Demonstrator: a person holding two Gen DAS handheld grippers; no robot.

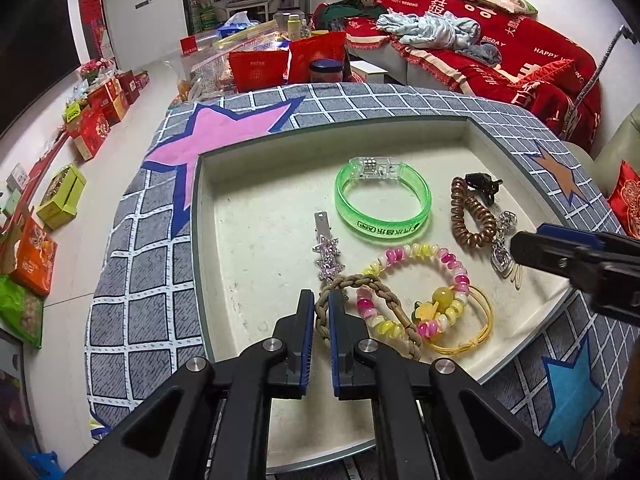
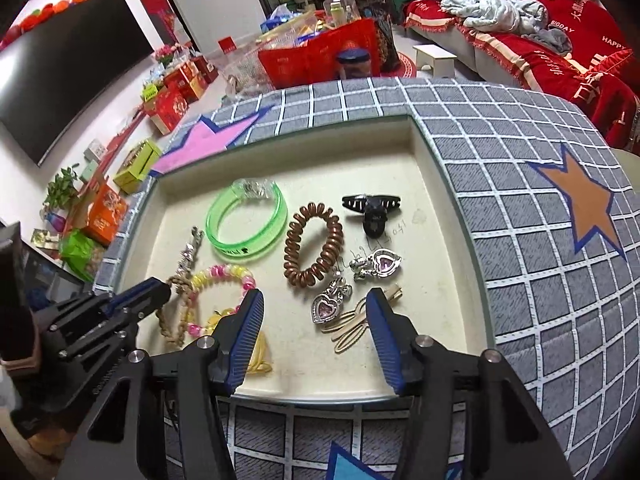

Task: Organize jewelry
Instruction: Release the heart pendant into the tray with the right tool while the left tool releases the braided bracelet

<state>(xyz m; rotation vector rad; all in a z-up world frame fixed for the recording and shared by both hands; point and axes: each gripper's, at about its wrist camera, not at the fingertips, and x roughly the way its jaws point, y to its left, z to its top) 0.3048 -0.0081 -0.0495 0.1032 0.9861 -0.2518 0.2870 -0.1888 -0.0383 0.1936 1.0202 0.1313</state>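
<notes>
A cream tray (image 1: pixel 248 184) (image 2: pixel 432 184) holds jewelry. My left gripper (image 1: pixel 321 298) is shut on a braided brown rope bracelet (image 1: pixel 360 280) (image 2: pixel 176 320) at its left loop. Beside it lie a pink-and-yellow bead bracelet (image 1: pixel 416 252) (image 2: pixel 224 272), a yellow wire bangle (image 1: pixel 476 336), a star hair clip (image 1: pixel 326 254) and a green plastic bangle (image 1: pixel 380 204) (image 2: pixel 248 220). My right gripper (image 2: pixel 316 300) is open above heart earrings (image 2: pixel 326 308) and beige hairpins (image 2: pixel 348 328). A brown coil hair tie (image 2: pixel 312 244) and a black claw clip (image 2: pixel 372 208) lie further back.
The tray sits on a grey grid cloth with stars (image 1: pixel 140 280) (image 2: pixel 540 200). Red sofa (image 1: pixel 500 52) behind, boxes on the floor at left (image 1: pixel 92 120).
</notes>
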